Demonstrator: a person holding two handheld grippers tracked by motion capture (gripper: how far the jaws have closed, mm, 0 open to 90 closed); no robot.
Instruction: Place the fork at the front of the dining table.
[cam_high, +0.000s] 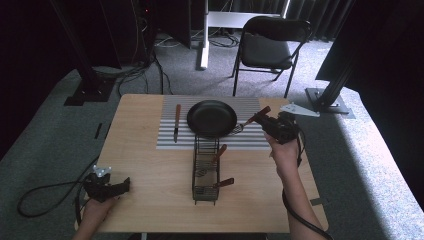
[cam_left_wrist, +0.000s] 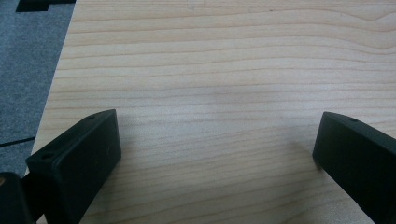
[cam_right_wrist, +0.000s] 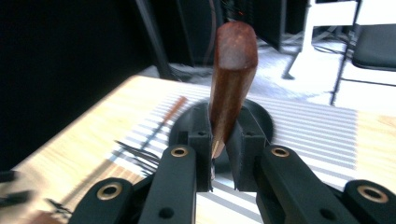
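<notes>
Fork (cam_high: 251, 121), probably, clamped by its wooden handle in the right gripper (cam_high: 274, 126) over the striped mat (cam_high: 170, 140); lift slowly, level. Left gripper (cam_high: 121, 186) gapes wide at the tabletop's near-left corner.

Gripper (cam_right_wrist: 223, 154) clamped on a brown wooden handle (cam_right_wrist: 231, 79) rising upright between the black jaws. Behind it, a dark round pan (cam_right_wrist: 261, 119) on a striped mat (cam_right_wrist: 322, 140). Further left, a second brown-handled utensil (cam_right_wrist: 166, 121) (blurred) lying across the mat's edge on the worktop (cam_right_wrist: 88, 140).
</notes>
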